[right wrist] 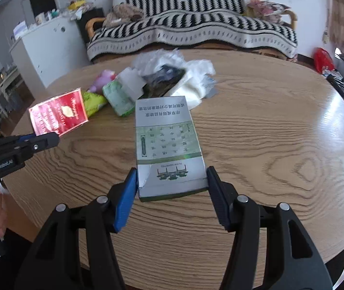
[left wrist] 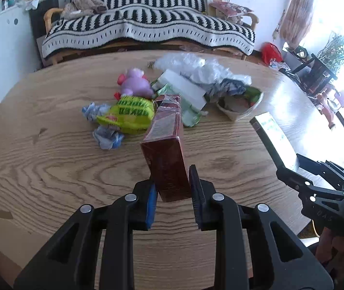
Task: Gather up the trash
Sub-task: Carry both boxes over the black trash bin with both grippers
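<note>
Left gripper (left wrist: 173, 188) clamped on red carton (left wrist: 166, 154), right gripper (right wrist: 172, 188) on green-white carton (right wrist: 168, 142) — light, crushable; grip at narrow end

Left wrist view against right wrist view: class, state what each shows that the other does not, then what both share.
Only the left wrist view shows the crumpled blue-white wrappers and the red box's narrow edge clamped in the left gripper.

Only the right wrist view shows the green-and-white box's printed face, held in the right gripper, and the red box's gold-lettered front.

Both show the wooden table, the yellow-green snack bag, the purple plush toy and the striped sofa blanket.
</note>
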`<state>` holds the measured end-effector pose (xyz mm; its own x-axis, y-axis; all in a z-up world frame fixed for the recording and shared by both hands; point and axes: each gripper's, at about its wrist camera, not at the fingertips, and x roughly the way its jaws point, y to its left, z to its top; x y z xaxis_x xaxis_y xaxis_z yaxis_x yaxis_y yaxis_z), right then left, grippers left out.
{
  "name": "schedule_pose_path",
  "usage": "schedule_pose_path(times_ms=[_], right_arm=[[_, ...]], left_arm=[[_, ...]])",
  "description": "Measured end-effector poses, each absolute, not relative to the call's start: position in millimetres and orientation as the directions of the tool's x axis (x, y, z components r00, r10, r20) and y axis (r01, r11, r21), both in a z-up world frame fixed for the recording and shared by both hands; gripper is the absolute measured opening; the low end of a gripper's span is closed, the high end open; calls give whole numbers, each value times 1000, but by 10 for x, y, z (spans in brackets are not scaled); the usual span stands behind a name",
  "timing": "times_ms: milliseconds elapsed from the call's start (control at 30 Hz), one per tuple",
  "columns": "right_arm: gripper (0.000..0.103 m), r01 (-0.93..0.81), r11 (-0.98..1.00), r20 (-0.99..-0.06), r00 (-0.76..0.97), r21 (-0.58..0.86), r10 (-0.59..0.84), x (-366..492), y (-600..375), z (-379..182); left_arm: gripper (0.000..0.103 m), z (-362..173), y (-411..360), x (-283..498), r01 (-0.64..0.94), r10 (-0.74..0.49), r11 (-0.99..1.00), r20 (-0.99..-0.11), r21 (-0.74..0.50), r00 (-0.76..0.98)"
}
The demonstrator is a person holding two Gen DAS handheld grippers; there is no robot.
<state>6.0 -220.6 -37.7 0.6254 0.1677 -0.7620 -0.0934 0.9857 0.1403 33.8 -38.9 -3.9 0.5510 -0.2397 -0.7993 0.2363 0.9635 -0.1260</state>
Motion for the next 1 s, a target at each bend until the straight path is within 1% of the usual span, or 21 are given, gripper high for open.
schedule_pose_path(times_ms=[100, 233, 400, 533, 633, 700, 833, 1000], right_arm=[[57, -30, 987, -741, 657, 157, 138, -54, -2471, -285], [57, 82, 982, -717, 694, 170, 66, -223, -2990, -107], [57, 235, 959, -695, 716, 160, -60, -599, -3806, 21], [57, 386, 909, -698, 695, 157, -174, -1098, -4564, 27], [57, 487, 862, -709, 658, 144, -253, -1508, -5107, -20], [57, 540, 832, -717, 630, 128, -298, -1758, -5384, -82], [57, 641, 759, -747, 560, 115, -359, -2340, -5917, -289], [57, 714, 692, -779, 493, 108, -388, -2828, -6317, -553]], left_arm=[[24, 75, -544, 276, 261, -254, 958, -782, -121, 569], [24, 186, -992, 215, 335, -296, 936, -762, -110, 576], [24, 246, -1769, 125, 472, -415, 868, -744, -153, 524], [24, 186, -2507, -80, 604, -532, 769, -733, -209, 423], [24, 139, -2964, -219, 668, -577, 709, -732, -226, 364], [24, 91, -3285, -315, 697, -604, 668, -737, -261, 303], [24, 3, -3954, -644, 774, -623, 581, -750, -253, 222], [24, -261, -4745, -1052, 829, -634, 474, -769, -296, 87]])
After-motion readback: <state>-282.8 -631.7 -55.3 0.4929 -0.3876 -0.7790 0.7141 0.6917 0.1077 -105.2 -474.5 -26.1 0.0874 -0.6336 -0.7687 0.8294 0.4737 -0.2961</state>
